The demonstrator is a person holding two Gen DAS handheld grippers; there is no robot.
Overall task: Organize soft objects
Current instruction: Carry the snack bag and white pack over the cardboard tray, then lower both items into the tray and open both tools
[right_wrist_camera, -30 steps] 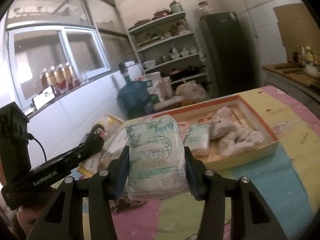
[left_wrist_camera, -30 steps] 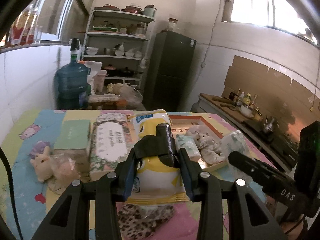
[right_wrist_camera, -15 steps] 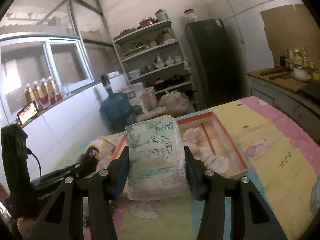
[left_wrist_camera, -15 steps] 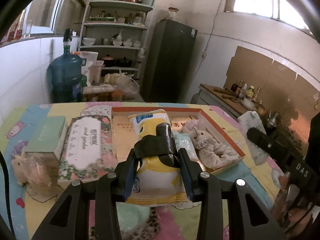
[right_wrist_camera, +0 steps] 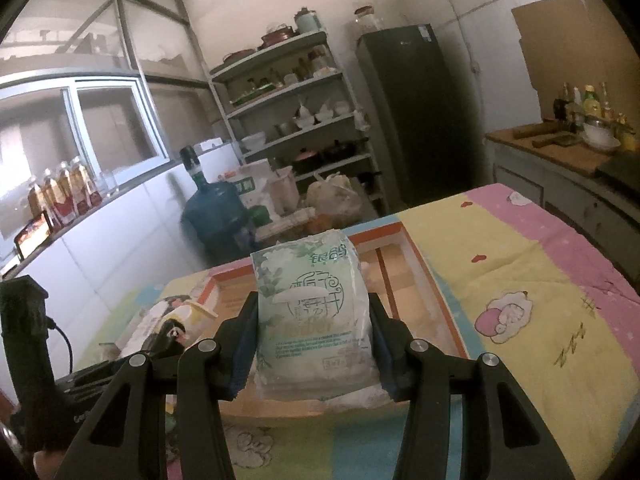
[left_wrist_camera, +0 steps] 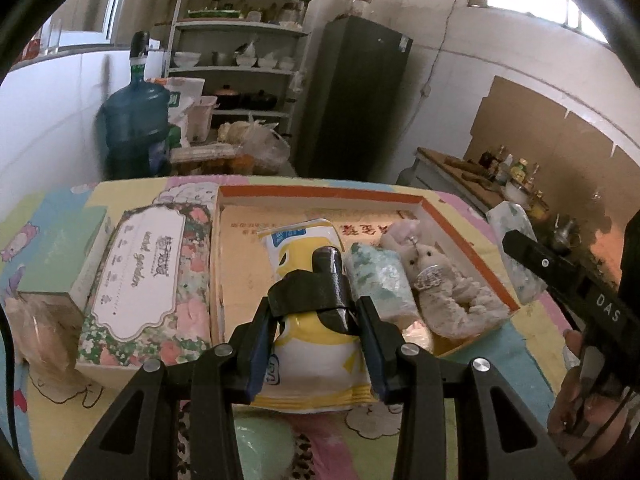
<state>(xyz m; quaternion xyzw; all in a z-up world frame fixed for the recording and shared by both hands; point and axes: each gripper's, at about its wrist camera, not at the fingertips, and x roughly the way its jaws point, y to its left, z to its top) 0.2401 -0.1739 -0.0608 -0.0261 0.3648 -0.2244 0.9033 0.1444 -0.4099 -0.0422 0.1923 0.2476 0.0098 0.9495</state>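
Observation:
My left gripper (left_wrist_camera: 316, 336) is shut on a yellow and white soft pack (left_wrist_camera: 316, 364) and holds it over the near edge of the orange-rimmed box (left_wrist_camera: 320, 191). In the box lie a green tissue pack (left_wrist_camera: 376, 284) and a plush rabbit (left_wrist_camera: 436, 284). My right gripper (right_wrist_camera: 314, 340) is shut on a green and white tissue pack (right_wrist_camera: 312, 320) above the box's (right_wrist_camera: 440, 304) near edge. That pack also shows in the left wrist view (left_wrist_camera: 516, 248) at the right, beside the box.
A floral tissue box (left_wrist_camera: 148, 284) and a green box (left_wrist_camera: 60, 256) lie left of the orange-rimmed box. A pale green soft item (left_wrist_camera: 264, 448) and a leopard cloth (left_wrist_camera: 304, 460) lie on the table below my left gripper. A shelf (left_wrist_camera: 244, 52) and fridge (left_wrist_camera: 356, 96) stand behind.
Both grippers have moved forward toward the box with their packs still held. The right gripper's pack now sits over the box's near edge, and the box looks closer in both views.

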